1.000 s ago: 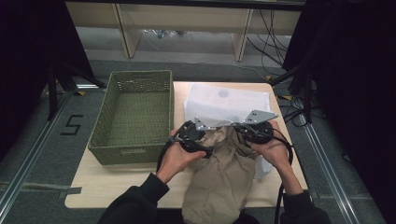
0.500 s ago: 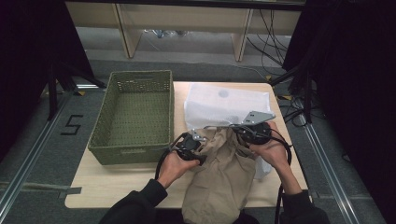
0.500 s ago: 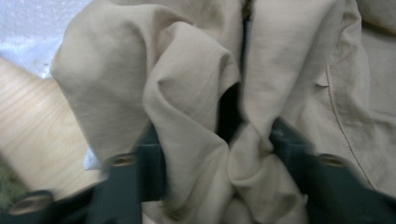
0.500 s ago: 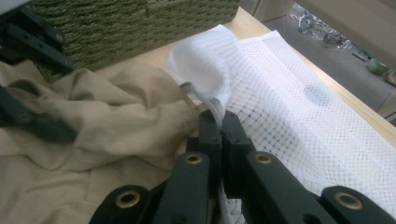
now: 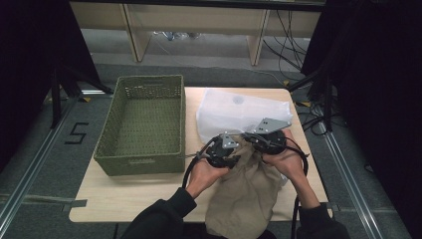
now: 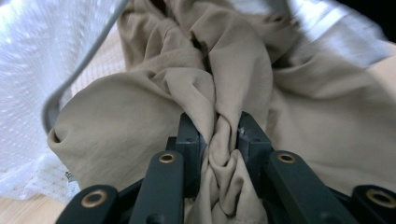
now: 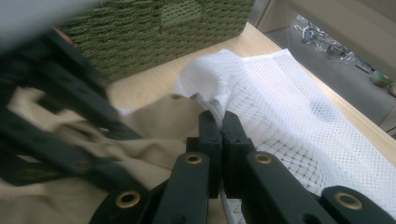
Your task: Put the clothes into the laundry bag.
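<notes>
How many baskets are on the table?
1. The green woven basket sits on the left half of the table, beside the white mesh bag. Nothing suggests another, though the tan cloth covers some tabletop.

Both grippers are chunky black things: the left gripper and right gripper each carry a grey three-cornered plate on top, with black cables trailing back. Brass-coloured rivets dot the jaw linkages. Dark long sleeves on the person.
</notes>
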Motion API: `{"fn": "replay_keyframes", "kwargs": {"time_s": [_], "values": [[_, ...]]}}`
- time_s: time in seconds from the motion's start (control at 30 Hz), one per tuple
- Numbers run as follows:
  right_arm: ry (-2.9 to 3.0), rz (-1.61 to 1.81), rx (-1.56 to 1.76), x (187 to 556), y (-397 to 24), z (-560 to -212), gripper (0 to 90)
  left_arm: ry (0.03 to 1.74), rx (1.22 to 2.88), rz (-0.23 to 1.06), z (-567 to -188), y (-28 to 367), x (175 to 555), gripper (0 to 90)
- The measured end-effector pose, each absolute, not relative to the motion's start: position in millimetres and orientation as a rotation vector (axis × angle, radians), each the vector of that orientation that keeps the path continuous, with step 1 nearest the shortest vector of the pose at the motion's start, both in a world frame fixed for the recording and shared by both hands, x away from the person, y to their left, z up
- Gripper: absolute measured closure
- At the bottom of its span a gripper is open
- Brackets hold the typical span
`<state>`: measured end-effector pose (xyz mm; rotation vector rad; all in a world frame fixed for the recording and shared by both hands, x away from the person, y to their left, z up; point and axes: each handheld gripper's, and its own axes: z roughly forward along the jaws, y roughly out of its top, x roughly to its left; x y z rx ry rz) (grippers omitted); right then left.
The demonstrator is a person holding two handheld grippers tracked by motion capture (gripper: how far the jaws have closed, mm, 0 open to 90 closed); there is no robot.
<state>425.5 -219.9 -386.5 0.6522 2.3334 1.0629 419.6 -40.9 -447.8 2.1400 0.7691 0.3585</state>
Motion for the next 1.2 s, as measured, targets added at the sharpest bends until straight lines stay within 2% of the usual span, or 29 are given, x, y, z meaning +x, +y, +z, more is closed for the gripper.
{"fn": "replay_keyframes", "kwargs": {"time_s": [0.1, 0.3, 0.37, 0.43, 0.53, 0.57, 0.6, 0.63, 0.7, 0.77, 0.87, 1.03, 1.13, 1.2], "values": [[2.336, 1.061, 0.658, 426.3, -222.1, -386.5, 90.0, 0.833, 2.144, 0.298, -461.2, -41.4, 427.1, 67.0], [2.332, 1.076, 0.665, 427.4, -227.9, -387.4, 90.0, 0.889, 2.180, 0.408, -458.1, -14.1, 419.8, 27.2], [2.335, 1.070, 0.669, 426.4, -227.2, -387.9, 90.0, 0.946, 2.177, 0.413, -459.5, -5.1, 425.2, 17.4], [2.344, 1.062, 0.664, 426.2, -224.8, -389.2, 90.0, 0.979, 2.156, 0.330, -466.3, -4.0, 433.2, 13.0], [2.352, 1.049, 0.637, 426.8, -220.7, -391.2, 90.0, 0.950, 2.155, 0.294, -476.2, -11.8, 440.1, 15.1], [2.357, 1.048, 0.635, 426.5, -219.8, -392.0, 90.0, 0.884, 2.160, 0.253, -480.8, -15.1, 442.6, 19.2], [2.358, 1.047, 0.647, 425.6, -219.1, -393.0, 90.0, 0.852, 2.178, 0.202, -481.8, -14.9, 445.1, 37.5], [2.361, 1.043, 0.636, 426.6, -219.5, -393.1, 90.0, 0.863, 2.139, 0.165, -484.1, -16.6, 445.6, 49.3], [2.359, 1.050, 0.647, 426.6, -219.6, -393.2, 90.0, 0.862, 2.109, 0.214, -483.6, -21.1, 442.6, 62.1], [2.361, 1.061, 0.655, 425.2, -220.4, -392.5, 90.0, 0.853, 2.103, 0.248, -480.2, -21.9, 439.7, 67.6], [2.357, 1.087, 0.669, 421.4, -223.1, -387.3, 90.0, 0.838, 2.047, 0.264, -466.3, -20.2, 437.0, 71.4], [2.343, 1.111, 0.652, 409.6, -228.5, -377.4, 90.0, 0.837, 1.993, 0.313, -448.1, -23.6, 436.9, 71.9], [2.339, 1.110, 0.666, 400.9, -233.5, -376.2, 90.0, 0.856, 2.016, 0.283, -462.0, -28.6, 445.4, 70.2], [2.343, 1.100, 0.660, 399.0, -237.0, -377.9, 90.0, 0.876, 2.080, 0.251, -479.4, -33.2, 450.2, 64.7]]}}
